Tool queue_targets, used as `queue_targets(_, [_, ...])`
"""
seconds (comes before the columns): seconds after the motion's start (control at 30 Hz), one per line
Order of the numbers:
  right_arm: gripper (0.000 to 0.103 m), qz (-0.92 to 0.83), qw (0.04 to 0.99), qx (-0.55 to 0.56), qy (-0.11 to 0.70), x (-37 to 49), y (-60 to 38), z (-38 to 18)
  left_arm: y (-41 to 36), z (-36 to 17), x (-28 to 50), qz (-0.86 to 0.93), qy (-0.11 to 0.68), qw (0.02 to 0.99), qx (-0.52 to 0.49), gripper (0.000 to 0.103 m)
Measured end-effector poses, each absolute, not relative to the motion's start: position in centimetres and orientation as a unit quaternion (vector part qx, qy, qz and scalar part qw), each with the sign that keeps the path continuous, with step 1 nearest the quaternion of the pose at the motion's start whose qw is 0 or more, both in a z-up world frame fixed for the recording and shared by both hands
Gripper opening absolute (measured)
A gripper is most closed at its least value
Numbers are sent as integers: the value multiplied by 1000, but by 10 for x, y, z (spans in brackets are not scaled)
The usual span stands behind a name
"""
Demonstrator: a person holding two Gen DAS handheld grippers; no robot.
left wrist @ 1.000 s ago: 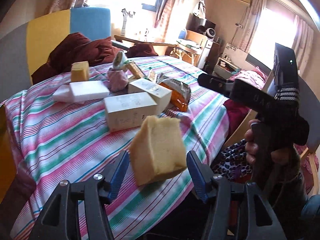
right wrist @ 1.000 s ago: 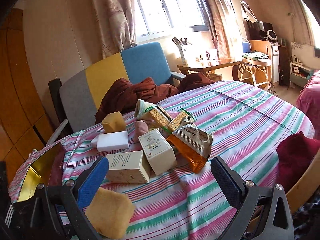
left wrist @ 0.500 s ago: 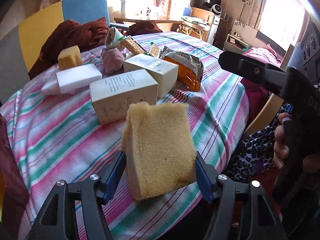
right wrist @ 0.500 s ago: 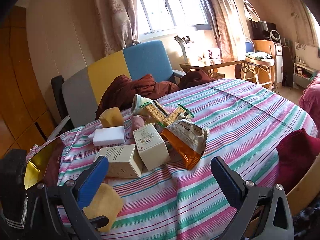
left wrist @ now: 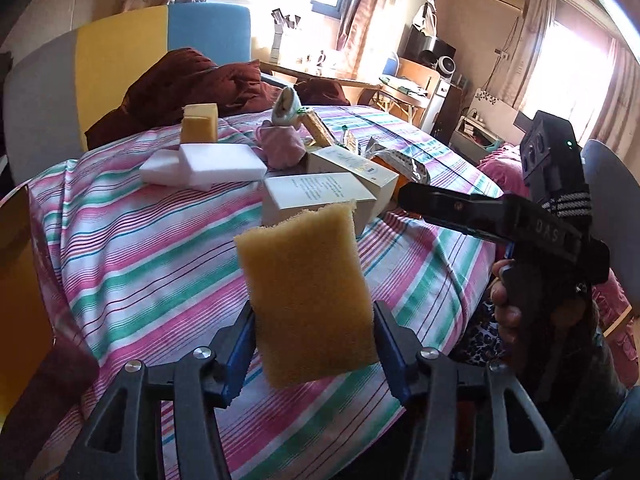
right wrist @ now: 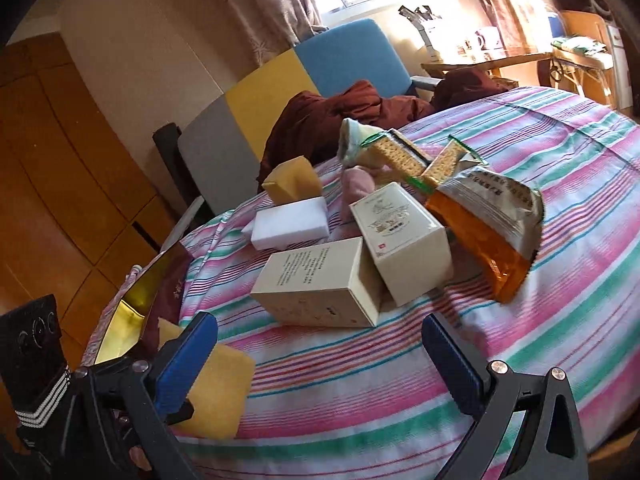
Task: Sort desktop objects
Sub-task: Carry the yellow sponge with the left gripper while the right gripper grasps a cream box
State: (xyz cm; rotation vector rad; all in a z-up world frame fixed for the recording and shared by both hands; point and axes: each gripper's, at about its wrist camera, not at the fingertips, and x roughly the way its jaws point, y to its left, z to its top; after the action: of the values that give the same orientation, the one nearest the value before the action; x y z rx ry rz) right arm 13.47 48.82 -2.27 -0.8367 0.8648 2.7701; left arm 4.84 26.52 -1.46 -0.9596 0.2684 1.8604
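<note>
My left gripper (left wrist: 314, 350) is shut on a yellow sponge (left wrist: 306, 296), held upright above the striped tablecloth (left wrist: 132, 252); the same sponge (right wrist: 218, 392) shows at the lower left of the right wrist view. My right gripper (right wrist: 320, 354) is open and holds nothing, low over the near table edge, pointing at two cream boxes (right wrist: 320, 282) (right wrist: 400, 240). Behind them lie a white foam block (right wrist: 290, 222), a second yellow sponge (right wrist: 292, 180), a pink pouch (right wrist: 358, 184), cracker packs (right wrist: 396, 156) and an orange snack bag (right wrist: 488, 232).
A gold-lined open box (right wrist: 132, 316) sits at the table's left edge. A grey, yellow and blue chair (right wrist: 280, 84) with dark red cloth (right wrist: 340, 116) stands behind the table. Bare cloth (right wrist: 560, 152) spreads to the right. A hand (left wrist: 506, 304) grips the right tool.
The left gripper has lifted and turned the sponge more upright and pulled back a little. The right gripper has moved closer to the cream boxes and tilted.
</note>
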Motion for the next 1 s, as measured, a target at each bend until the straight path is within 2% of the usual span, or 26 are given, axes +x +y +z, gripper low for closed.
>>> queue_targets(0.2, [103,880,21,-296,370,93,499,-47,244,-22,43,761,70,505,-402,56])
queue_targets(0.33, [103,867,-28,-298,397,81,490,-53,240,-26,44,756,64,516,-398,57])
queue_targets(0.5, [103,857,-95,-318,395,80,477,-49,241,-27,42,758,61,522,-386,60])
queue_targets(0.57, [103,854,-117,-326,388,80,472,-47,241,-28,39,759,56,521,-388,67])
queue_targets(0.7, [102,898,-59,-354,253,76,464,-21,244,-28,32,759,47,518,-392,69])
queue_targets(0.83, [96,919,-27,-374,125,57,453,-2,250,-27,29,762,49,513,-393,71])
queue_targets(1.0, [94,901,-55,-429,24,23,447,-5,258,-27,28,759,60,511,-399,72])
